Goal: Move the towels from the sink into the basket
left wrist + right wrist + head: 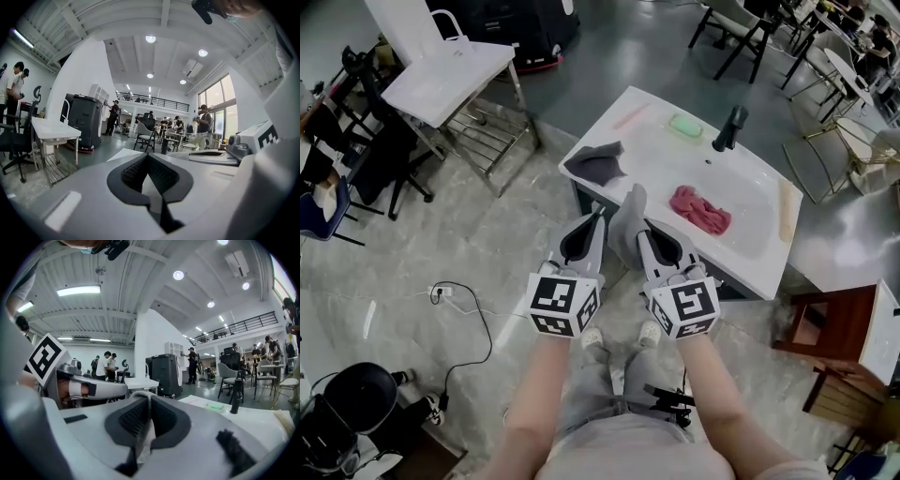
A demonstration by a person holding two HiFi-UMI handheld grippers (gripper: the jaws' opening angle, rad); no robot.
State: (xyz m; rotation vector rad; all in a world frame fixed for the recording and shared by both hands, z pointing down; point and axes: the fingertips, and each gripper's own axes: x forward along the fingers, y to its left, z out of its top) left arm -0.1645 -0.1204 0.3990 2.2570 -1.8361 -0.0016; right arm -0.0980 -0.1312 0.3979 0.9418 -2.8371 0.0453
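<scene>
A grey towel (628,211) hangs between my two grippers in front of the white sink (759,202). My right gripper (645,225) is shut on it, and its cloth (143,427) shows pinched between the pads. My left gripper (600,217) is shut at the towel's left edge, with a pale strip of cloth (152,187) between its pads. A second grey towel (596,161) lies on the counter's left corner. In the basin lies a red towel (701,208). No basket is in view.
On the counter are a black faucet (730,128), a green soap bar (685,125) and a pink strip (630,114). A white table (450,70) with a wire rack (487,131) stands at the left. A wooden stool (825,323) is at the right, and a cable (464,300) lies on the floor.
</scene>
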